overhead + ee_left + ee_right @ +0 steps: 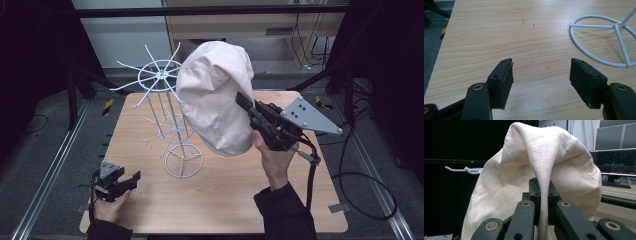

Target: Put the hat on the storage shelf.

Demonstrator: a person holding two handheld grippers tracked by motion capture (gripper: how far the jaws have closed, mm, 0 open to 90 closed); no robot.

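right gripper (246,104) pinching hat (216,95) fold, jaws pressed on cloth, hat held above surface (225,190). rack (167,107) top at 9 o'clock from hat, just beside. left gripper (131,179) spread, low, idle, farther from rack top.

cream cloth hat (215,95) | held aloft, crumpled | beside white wire rack (170,120) | rack upright on table

High view looks forward and down over the whole table (220,200). Left gripper view sits low and close above the tabletop near its front left corner, sharing the white wire rack (609,47) base. Right gripper view faces level, close against the cream cloth (549,170).
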